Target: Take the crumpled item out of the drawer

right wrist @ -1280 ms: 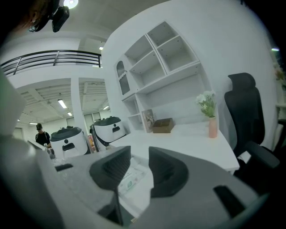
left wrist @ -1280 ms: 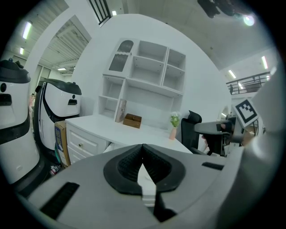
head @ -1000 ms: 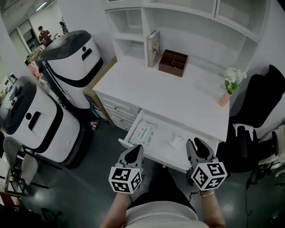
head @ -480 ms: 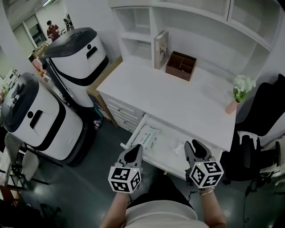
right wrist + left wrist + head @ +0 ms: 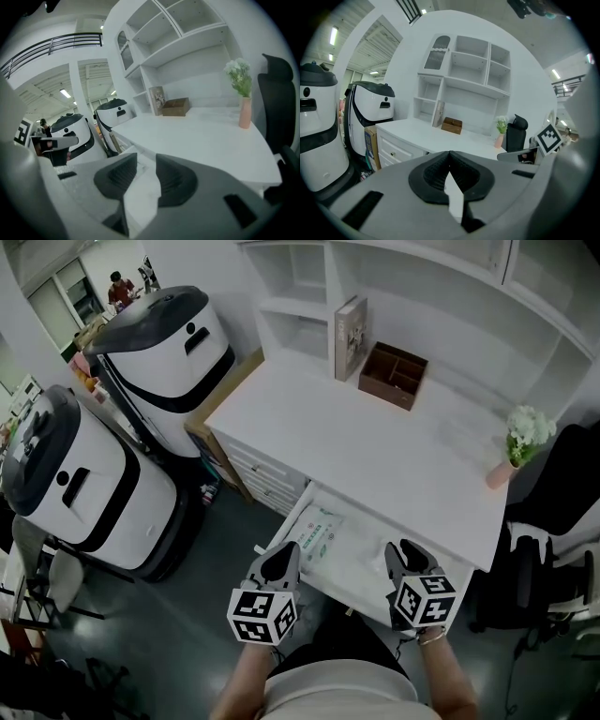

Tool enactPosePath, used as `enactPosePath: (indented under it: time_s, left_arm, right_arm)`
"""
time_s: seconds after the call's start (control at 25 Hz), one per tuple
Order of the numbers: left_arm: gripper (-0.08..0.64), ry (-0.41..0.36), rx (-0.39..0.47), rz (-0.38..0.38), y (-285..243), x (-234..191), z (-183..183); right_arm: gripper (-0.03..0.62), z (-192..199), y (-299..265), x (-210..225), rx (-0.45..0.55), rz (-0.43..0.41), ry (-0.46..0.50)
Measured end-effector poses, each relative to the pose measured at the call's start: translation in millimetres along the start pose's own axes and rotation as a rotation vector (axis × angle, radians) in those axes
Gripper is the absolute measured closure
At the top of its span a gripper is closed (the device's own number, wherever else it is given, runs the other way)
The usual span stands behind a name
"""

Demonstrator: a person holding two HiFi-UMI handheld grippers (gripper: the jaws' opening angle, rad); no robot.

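- Head view: a white desk with shelves above (image 5: 394,451) has its wide white top drawer (image 5: 284,521) pulled open.
- In the drawer a flat white packet with green print (image 5: 317,532) lies toward the left. The small crumpled white item (image 5: 378,557) sits to its right on the drawer floor, just beside the right gripper (image 5: 405,557), whose jaws hang over that end of the drawer.
- The left gripper (image 5: 281,561) hovers at the drawer's front edge near the packet. Each gripper carries its marker cube, close to the person's body.
- On the desk stand a brown wooden divided box (image 5: 394,376), an upright book (image 5: 350,324) and a pink vase of white flowers (image 5: 513,457).
- Two white-and-black rounded machines (image 5: 89,488) stand left of the desk, and a black chair (image 5: 553,521) is at the right.

- Left gripper view: the left gripper (image 5: 450,159) has its black ribbed pads meeting at the tips, with nothing caught between them.
- Beyond lie the desk (image 5: 426,136), the brown box (image 5: 452,125), the vase (image 5: 500,137) and the chair (image 5: 516,133).

- Right gripper view: the right gripper (image 5: 142,174) has its jaws parted, holding nothing. The gap shows only a pale surface, and I cannot make out the crumpled item there.
- Past them run the desk (image 5: 197,136), the vase (image 5: 243,112), the brown box (image 5: 176,107) and the book (image 5: 157,100).
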State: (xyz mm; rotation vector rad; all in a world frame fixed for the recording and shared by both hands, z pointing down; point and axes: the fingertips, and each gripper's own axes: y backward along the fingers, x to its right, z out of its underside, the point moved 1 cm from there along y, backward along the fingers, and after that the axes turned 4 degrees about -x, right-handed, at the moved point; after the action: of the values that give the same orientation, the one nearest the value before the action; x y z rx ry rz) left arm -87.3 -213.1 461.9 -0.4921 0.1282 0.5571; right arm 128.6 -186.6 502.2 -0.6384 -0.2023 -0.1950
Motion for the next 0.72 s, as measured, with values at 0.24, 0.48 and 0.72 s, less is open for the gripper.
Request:
enactPosePath:
  time_s: [0.24, 0.48, 0.72]
  left_arm:
    - [0.566, 0.01, -0.018, -0.02, -10, -6, 0]
    - [0.566, 0.023, -0.04, -0.049, -13, -14, 4]
    - [0.566, 0.037, -0.055, -0.076, -14, -21, 8]
  right_arm:
    - [0.48, 27, -28, 14, -0.118, 0.003, -0.004]
    - [0.48, 51, -51, 28, -0.214, 0.023, 0.005]
    - [0.48, 78, -76, 41, -0.328, 0.05, 0.009]
